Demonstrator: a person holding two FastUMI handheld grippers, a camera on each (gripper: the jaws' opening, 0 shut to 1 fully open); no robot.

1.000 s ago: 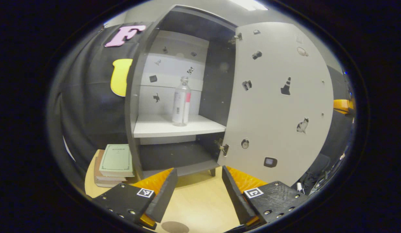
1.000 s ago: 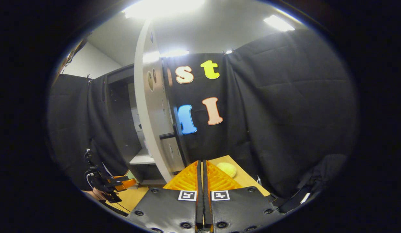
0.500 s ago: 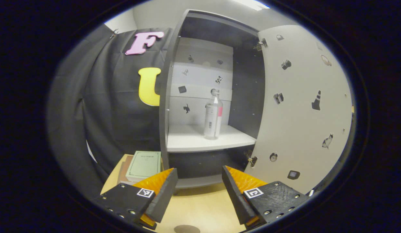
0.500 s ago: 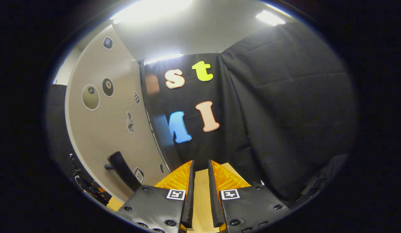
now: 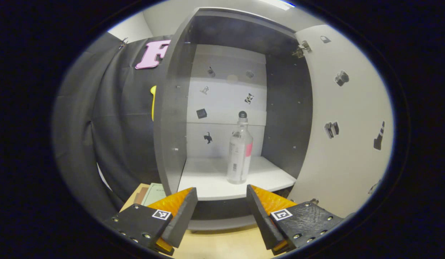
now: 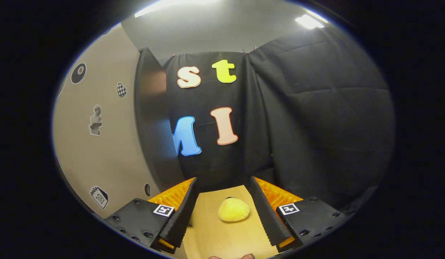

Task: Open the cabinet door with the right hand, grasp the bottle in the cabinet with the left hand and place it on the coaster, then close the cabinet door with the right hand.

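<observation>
both jaws wide, empty; bottle point(image 5: 239, 153) upright on cabinet point(image 5: 172, 118) shelf

One bottle point(image 5: 239, 153) stands on the one white shelf point(image 5: 215, 180) of the single cabinet point(image 5: 172, 118), whose one door point(image 5: 348, 118) hangs open. Left of the cabinet lies one green book point(image 5: 152, 194). One yellow plush toy point(image 6: 233, 210) sits on the table point(image 6: 211, 237).

My view has the bottle point(image 5: 239, 153) upright on the cabinet's white shelf point(image 5: 211, 180). Below that shelf, the wooden table point(image 5: 222, 244) carries books point(image 5: 150, 194) and a yellow plush point(image 6: 233, 210).
</observation>
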